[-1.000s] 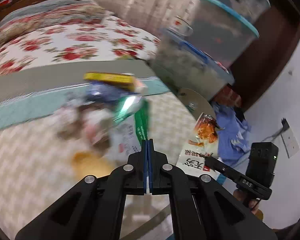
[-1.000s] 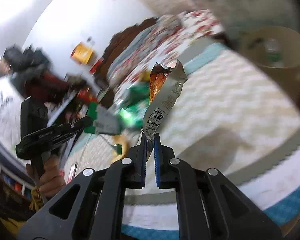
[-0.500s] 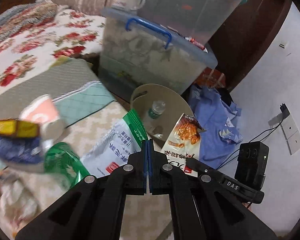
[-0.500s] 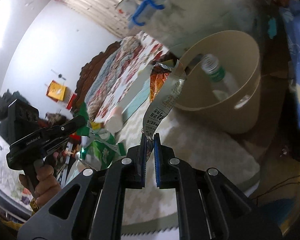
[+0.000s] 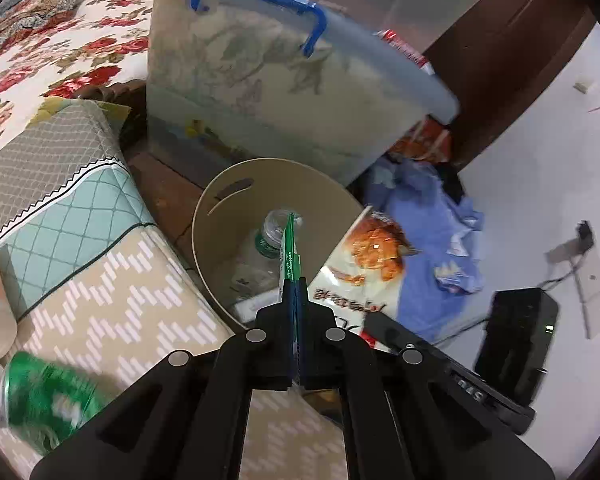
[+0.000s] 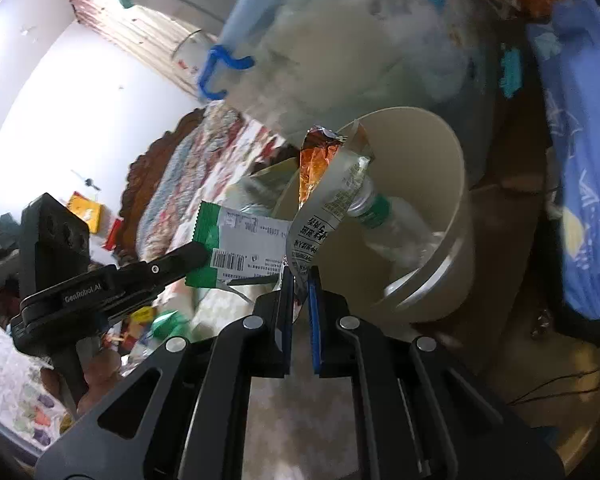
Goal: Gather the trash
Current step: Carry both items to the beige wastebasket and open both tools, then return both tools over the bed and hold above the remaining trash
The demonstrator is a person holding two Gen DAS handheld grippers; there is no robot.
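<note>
A beige bin [image 5: 220,240] stands on the floor with a clear plastic bottle [image 5: 268,236] inside. My left gripper [image 5: 295,292] pinches a green-and-white wrapper [image 5: 288,248], seen edge-on over the bin's mouth; its jaws are opening, with the wrapper still between the pads. In the right wrist view my right gripper [image 6: 299,280] grips an orange snack bag [image 6: 324,200] by its lower end, above the bin [image 6: 452,200] and the bottle [image 6: 380,208]; these jaws are opening too. The left gripper [image 6: 196,256] and its wrapper [image 6: 244,252] hang just left of the bag.
A large translucent storage box [image 5: 280,92] with a blue handle stands right behind the bin. Blue cloth [image 5: 432,240] lies on the floor to its right. A quilted cover [image 5: 100,300] with a green can [image 5: 40,400] lies left, a floral bed [image 5: 40,52] beyond.
Both grippers have swung away from the littered cover toward the bin, carrying their wrappers. The bin now sits straight ahead and close below both. The green wrapper has turned edge-on.
</note>
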